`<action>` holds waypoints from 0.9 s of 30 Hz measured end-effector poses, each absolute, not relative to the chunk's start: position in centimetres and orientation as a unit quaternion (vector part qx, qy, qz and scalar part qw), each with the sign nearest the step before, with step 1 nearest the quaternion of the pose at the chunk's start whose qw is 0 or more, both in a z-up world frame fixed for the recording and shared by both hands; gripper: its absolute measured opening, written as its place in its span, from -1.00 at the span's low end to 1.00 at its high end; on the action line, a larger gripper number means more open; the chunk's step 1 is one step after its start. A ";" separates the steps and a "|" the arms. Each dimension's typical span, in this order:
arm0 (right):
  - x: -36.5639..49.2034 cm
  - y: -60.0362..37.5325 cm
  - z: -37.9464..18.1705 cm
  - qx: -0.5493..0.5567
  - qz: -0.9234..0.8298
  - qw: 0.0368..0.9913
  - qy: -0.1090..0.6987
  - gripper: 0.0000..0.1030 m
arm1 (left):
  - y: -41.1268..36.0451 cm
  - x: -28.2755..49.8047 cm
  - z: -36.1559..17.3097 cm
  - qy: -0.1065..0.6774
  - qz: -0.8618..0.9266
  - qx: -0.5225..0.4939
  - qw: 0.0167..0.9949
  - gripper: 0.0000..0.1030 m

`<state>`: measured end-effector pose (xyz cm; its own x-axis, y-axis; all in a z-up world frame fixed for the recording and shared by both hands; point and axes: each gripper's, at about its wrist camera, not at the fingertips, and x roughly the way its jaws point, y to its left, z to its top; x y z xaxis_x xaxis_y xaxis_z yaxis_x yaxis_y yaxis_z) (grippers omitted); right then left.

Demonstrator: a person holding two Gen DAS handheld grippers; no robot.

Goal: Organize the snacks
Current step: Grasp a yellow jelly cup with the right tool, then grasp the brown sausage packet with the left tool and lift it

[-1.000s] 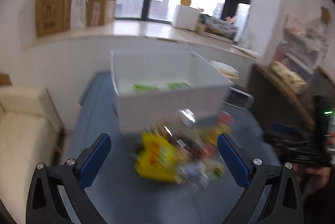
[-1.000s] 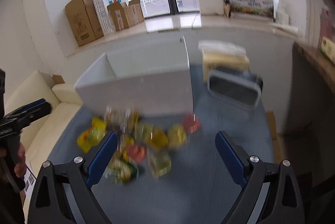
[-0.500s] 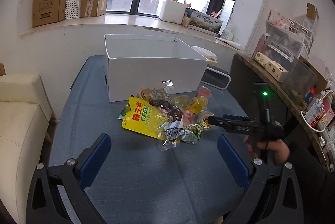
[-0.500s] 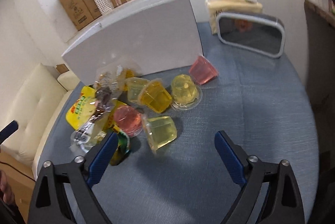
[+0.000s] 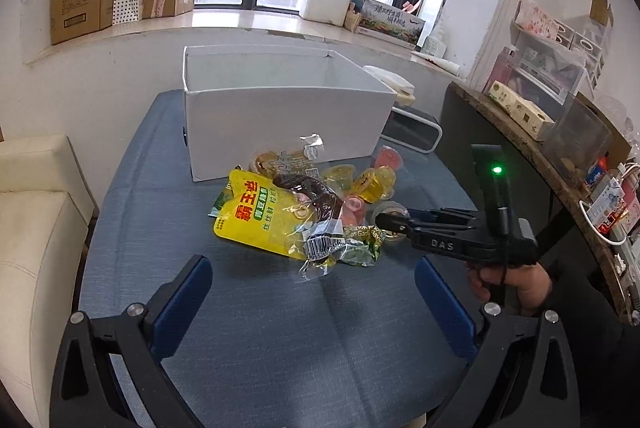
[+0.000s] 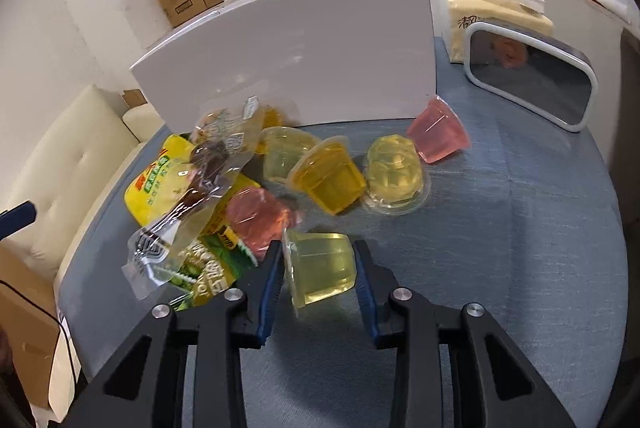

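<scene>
A heap of snacks lies on the blue table in front of a white box [image 5: 280, 116]. It holds a yellow packet [image 5: 256, 216], a clear packet with dark contents [image 5: 316, 212], a green packet [image 6: 200, 268] and several jelly cups in yellow, orange and pink. My right gripper [image 6: 318, 260] is shut on a pale yellow jelly cup [image 6: 320, 270] lying on its side at the near edge of the heap; this gripper also shows in the left wrist view [image 5: 390, 222]. My left gripper [image 5: 312, 292] is open and empty, held back from the heap over bare table.
A white-framed mirror [image 6: 528, 72] and a tissue pack [image 6: 492, 16] stand right of the box. A cream sofa [image 5: 32, 228] is on the left, a cluttered shelf [image 5: 552, 132] on the right, and cardboard boxes [image 5: 84, 4] on the window sill.
My right gripper has moved down and forward to the heap and closed its fingers around the pale yellow jelly cup. My left gripper has stayed open and steadied.
</scene>
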<state>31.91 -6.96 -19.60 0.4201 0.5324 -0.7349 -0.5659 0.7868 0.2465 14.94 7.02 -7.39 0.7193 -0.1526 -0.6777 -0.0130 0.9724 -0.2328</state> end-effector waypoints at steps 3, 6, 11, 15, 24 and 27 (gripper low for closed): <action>30.9 -7.2 -19.1 -0.019 0.329 0.845 0.420 -0.28 | 6.8 16.1 -8.0 0.383 -0.033 -0.108 0.917 1.00; 29.7 -8.3 -18.2 -0.018 0.329 0.850 0.411 -0.28 | 6.5 17.9 -8.9 0.395 -0.034 -0.112 0.911 1.00; 28.4 -10.8 -17.1 -0.006 0.315 0.852 0.418 -0.28 | 5.6 21.7 -10.8 0.423 -0.007 -0.128 0.897 0.99; 27.0 -12.6 -16.5 0.006 0.307 0.855 0.418 -0.28 | 3.9 24.4 -12.1 0.451 0.022 -0.112 0.885 0.99; 25.3 -15.0 -16.2 0.022 0.300 0.859 0.414 -0.28 | 1.6 29.0 -14.6 0.489 0.078 -0.063 0.866 0.84; 25.0 -15.3 -16.1 0.026 0.303 0.860 0.409 -0.29 | 1.6 28.9 -14.8 0.483 0.083 -0.057 0.870 0.66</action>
